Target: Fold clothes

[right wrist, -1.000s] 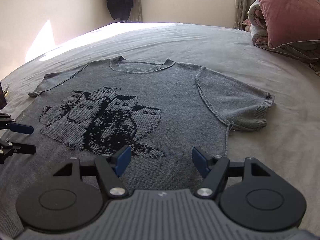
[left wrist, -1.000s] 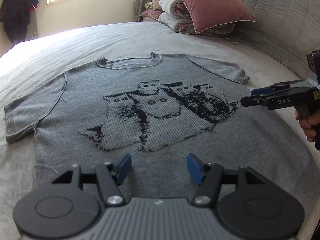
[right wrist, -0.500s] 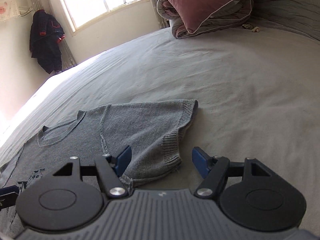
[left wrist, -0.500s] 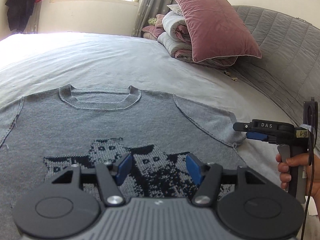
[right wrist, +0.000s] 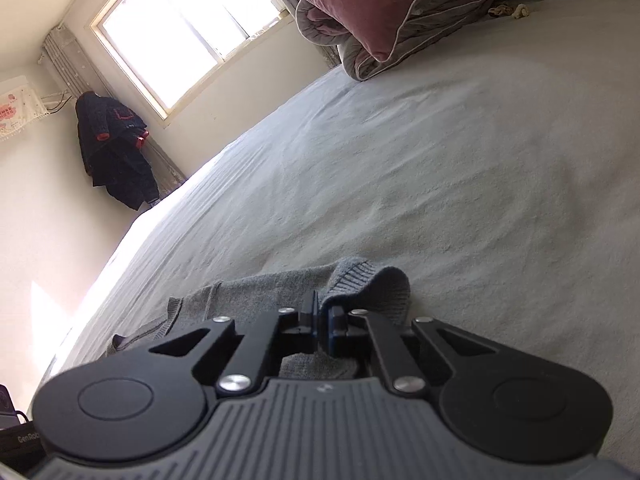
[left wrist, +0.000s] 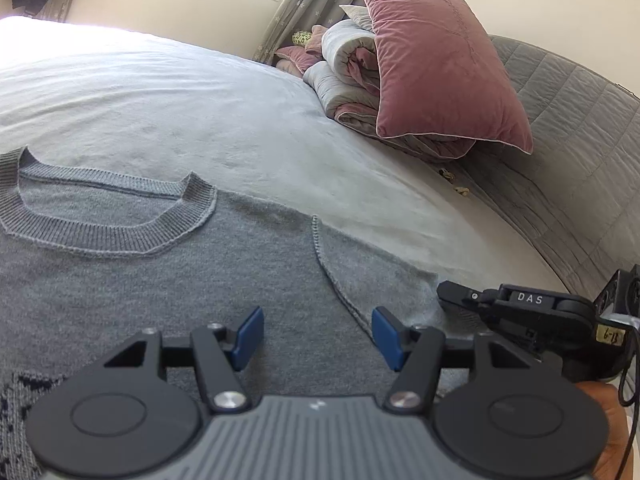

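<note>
A grey knitted sweater [left wrist: 160,280] with a dark cat pattern lies flat, front up, on the bed. Its ribbed collar [left wrist: 100,236] is at the left of the left wrist view. My left gripper [left wrist: 318,336] hovers open over the shoulder seam beside the right sleeve, with nothing between its blue pads. My right gripper [right wrist: 321,320] is shut on the ribbed cuff of that sleeve [right wrist: 368,284], which bunches up around the jaws. The left wrist view also shows the right gripper [left wrist: 448,292] at the sleeve's end, with a hand [left wrist: 612,428] holding it.
A pink pillow [left wrist: 436,68] leans on a folded quilt [left wrist: 348,76] at the head of the bed, before a grey quilted headboard [left wrist: 580,140]. Small scraps [left wrist: 448,174] lie near it. A dark jacket [right wrist: 116,152] hangs beside the window [right wrist: 188,20]. Grey bedsheet [right wrist: 440,160] spreads beyond the sleeve.
My right gripper went from open to shut on the sleeve cuff and rolled. My left gripper travelled from the cat pattern up to the right shoulder, staying open.
</note>
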Demonstrator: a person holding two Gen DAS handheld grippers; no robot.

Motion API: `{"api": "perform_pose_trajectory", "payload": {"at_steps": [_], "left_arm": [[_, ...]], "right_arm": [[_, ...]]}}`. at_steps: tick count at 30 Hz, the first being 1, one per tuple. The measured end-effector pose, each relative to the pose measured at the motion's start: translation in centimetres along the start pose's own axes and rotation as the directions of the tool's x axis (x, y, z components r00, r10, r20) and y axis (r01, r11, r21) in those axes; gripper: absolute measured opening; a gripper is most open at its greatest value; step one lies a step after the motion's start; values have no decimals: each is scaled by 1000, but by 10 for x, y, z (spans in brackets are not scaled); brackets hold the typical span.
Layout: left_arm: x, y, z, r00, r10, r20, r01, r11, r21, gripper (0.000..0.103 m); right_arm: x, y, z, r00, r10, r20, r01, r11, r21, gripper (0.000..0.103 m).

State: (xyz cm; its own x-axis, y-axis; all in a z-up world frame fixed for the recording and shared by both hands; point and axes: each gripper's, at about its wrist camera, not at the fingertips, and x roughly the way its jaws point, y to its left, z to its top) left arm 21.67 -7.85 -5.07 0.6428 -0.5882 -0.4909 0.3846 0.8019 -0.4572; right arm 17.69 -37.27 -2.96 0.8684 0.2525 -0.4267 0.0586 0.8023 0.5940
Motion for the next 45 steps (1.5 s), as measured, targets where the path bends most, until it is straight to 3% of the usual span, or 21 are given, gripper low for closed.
{"api": "perform_pose_trajectory", "payload": {"at_steps": [5,9,11,15,18,19,21,22,29,32,35,40,43,45], "left_arm": [[-7,19,-4,993,-114,36,117,989,-91,62],[-7,20,-4,988,-149,36,151,984,-94,62],[-6,19,-5,985,-167,31,169,982,-87,62],[-6,18,-6,981,-194,26,196,977,-81,62],[-5,19,-6,979,-203,22,204,975,-89,62],[-5,19,-6,978,-207,22,208,974,-88,62],[-4,17,-6,977,-213,19,214,973,-84,62],[-4,16,-7,976,-216,15,216,973,-80,62],[-2,9,-8,979,-202,-2,201,978,-55,62],[-1,2,-8,981,-191,-16,191,981,-38,61],[3,-9,-11,979,-200,-35,199,980,-16,61],[7,-27,-13,976,-209,-67,211,977,27,60],[5,-29,-11,970,-230,-76,232,973,15,60],[4,-27,-6,968,-238,-77,238,971,-14,60]], "right_arm": [[-10,25,4,989,149,0,-149,989,-19,4],[-2,57,-2,973,226,-48,-229,972,-56,4],[7,70,-8,965,251,-74,-256,964,-66,4],[17,84,-14,952,273,-139,-281,959,-44,15],[3,87,-5,946,299,-128,-308,949,-60,18],[-4,86,0,945,306,-117,-315,947,-68,21],[-16,83,6,948,308,-73,-314,945,-91,62],[-23,82,9,950,309,-49,-312,944,-103,65],[-51,49,24,982,173,77,-166,982,-90,65],[-58,28,28,993,8,121,3,996,-89,65],[-57,3,27,985,-126,116,135,988,-69,65],[-38,-26,17,994,-105,16,105,994,19,65],[-20,-35,8,998,-13,-67,19,996,88,43],[-13,-37,3,997,1,-81,7,995,102,25]]}}
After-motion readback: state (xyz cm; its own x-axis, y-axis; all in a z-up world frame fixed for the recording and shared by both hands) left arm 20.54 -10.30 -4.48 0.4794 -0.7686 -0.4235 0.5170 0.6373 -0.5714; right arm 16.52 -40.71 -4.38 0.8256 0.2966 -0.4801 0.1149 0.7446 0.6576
